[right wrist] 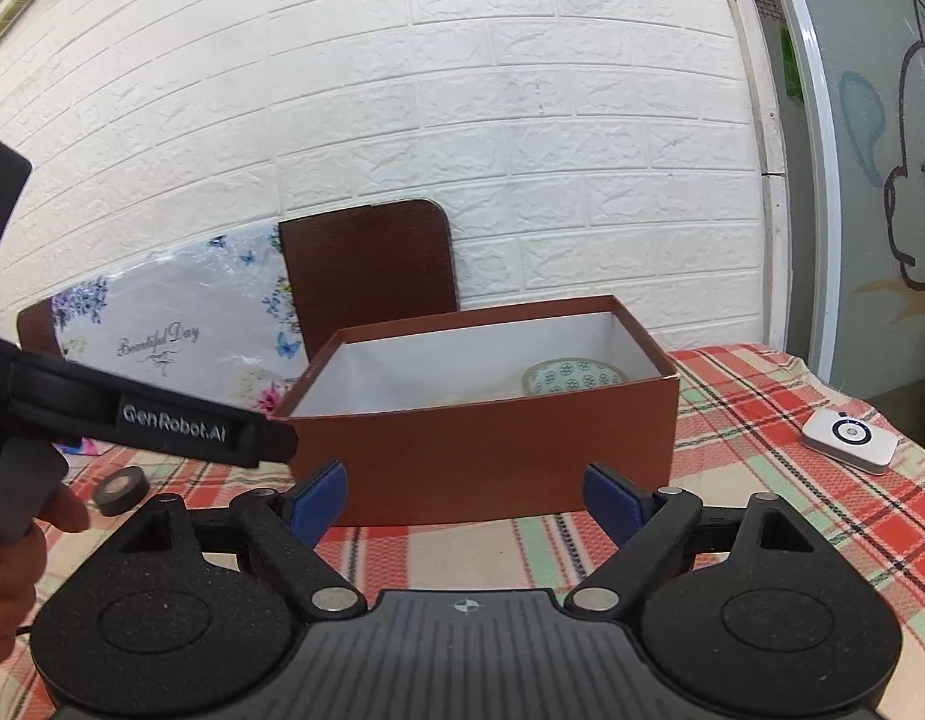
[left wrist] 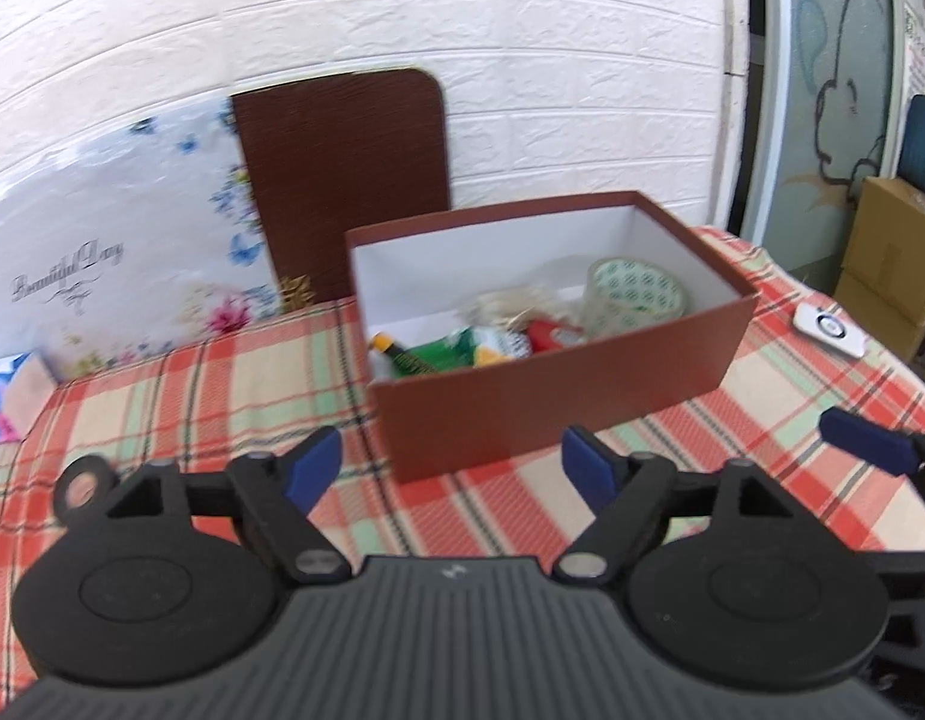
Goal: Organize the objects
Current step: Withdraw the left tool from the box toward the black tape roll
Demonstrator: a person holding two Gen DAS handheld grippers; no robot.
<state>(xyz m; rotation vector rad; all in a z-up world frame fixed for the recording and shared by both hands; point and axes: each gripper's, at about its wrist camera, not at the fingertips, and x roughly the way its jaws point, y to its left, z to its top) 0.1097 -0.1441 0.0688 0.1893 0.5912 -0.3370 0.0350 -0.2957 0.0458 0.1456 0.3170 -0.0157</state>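
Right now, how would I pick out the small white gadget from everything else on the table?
Find the open brown box on the plaid tablecloth. To its right, apart from it near the table's edge, lies the gadget: a flat white rounded rectangle with a dark ring on top, the only white item on the cloth.

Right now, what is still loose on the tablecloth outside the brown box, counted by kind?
Black tape roll: 1
White round-buttoned device: 1
Total: 2
Both grippers, left and right, are open and hold nothing.
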